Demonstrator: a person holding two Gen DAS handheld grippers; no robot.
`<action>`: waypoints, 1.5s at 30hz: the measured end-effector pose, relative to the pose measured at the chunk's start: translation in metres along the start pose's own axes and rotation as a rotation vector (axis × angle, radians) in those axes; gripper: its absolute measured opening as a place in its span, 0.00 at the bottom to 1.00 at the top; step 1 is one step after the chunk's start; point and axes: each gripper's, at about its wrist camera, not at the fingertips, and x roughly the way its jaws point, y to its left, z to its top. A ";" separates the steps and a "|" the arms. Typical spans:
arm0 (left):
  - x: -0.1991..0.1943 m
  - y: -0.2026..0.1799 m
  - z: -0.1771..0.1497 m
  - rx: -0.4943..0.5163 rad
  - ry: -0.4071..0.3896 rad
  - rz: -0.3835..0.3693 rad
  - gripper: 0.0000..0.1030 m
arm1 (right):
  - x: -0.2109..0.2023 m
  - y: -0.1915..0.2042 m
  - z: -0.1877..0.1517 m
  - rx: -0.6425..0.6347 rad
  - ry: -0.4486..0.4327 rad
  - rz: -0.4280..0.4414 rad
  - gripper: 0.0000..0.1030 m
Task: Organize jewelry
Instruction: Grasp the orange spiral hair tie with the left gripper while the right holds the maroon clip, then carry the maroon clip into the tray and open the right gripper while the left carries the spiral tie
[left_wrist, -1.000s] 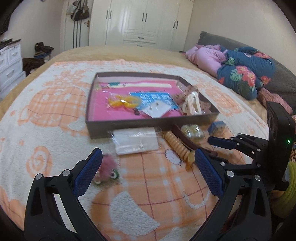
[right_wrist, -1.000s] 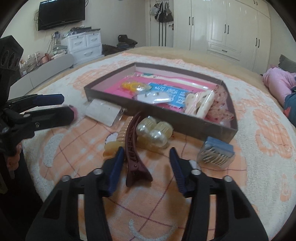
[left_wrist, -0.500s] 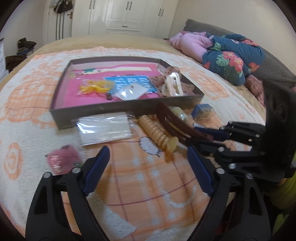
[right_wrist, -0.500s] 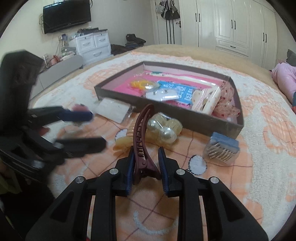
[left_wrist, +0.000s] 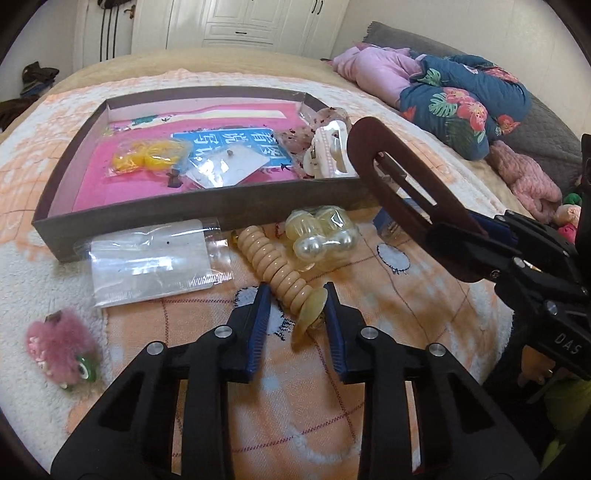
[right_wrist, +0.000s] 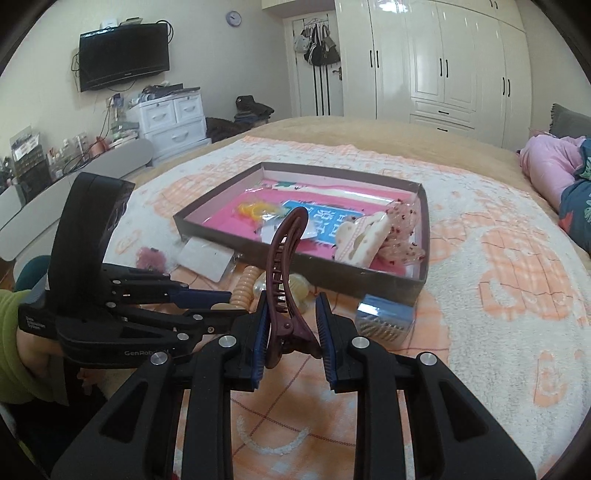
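Your left gripper, marked "GenRobot" on its body, was closing its jaws around the near end of the beige ribbed hair clip lying on the orange-and-white blanket. The shallow brown cardboard tray beyond held a blue card with Chinese characters. Your right gripper clenched the long maroon plastic hair clip, lifted off the blanket.
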 end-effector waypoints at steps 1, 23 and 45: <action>-0.001 -0.002 0.000 0.010 -0.006 0.008 0.20 | -0.001 0.000 0.001 -0.001 -0.005 -0.001 0.23; -0.085 0.034 0.023 -0.051 -0.273 0.104 0.15 | -0.001 0.008 0.023 -0.002 -0.059 0.005 0.23; -0.086 0.080 0.044 -0.127 -0.317 0.152 0.15 | 0.036 0.008 0.069 -0.018 -0.094 -0.020 0.23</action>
